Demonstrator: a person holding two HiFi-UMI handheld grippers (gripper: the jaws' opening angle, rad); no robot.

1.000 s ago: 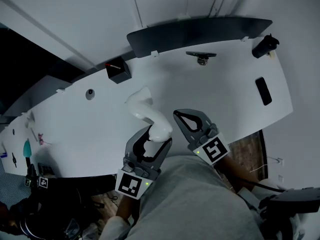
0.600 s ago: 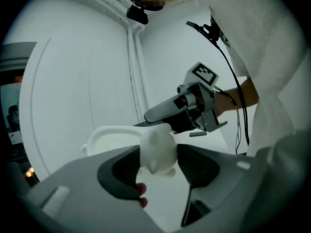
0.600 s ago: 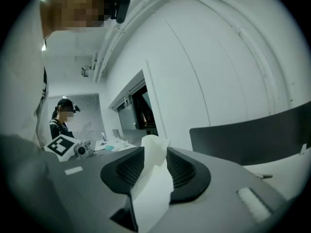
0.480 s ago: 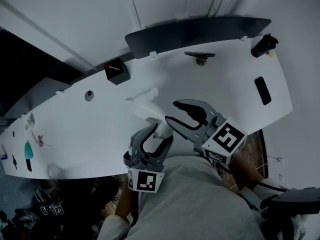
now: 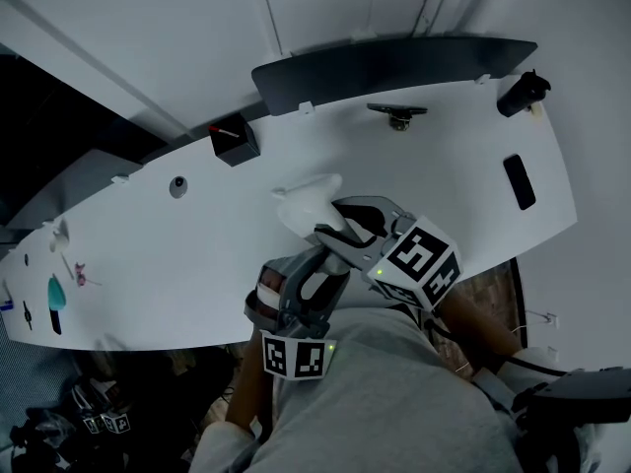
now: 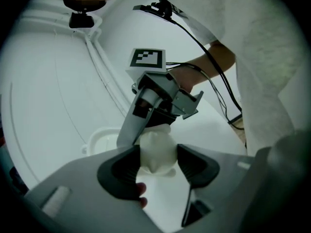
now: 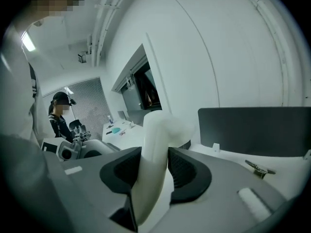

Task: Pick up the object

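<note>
The white object [image 5: 308, 203] hangs at frame centre above the tabletop [image 5: 463, 195], its long axis running from upper left down toward the person. The left gripper [image 5: 320, 262] pinches its lower end. The right gripper [image 5: 337, 221] reaches in from the right, jaws closing on its midsection. A second ago that gripper sat pressed together, empty, to the object's right.
</note>
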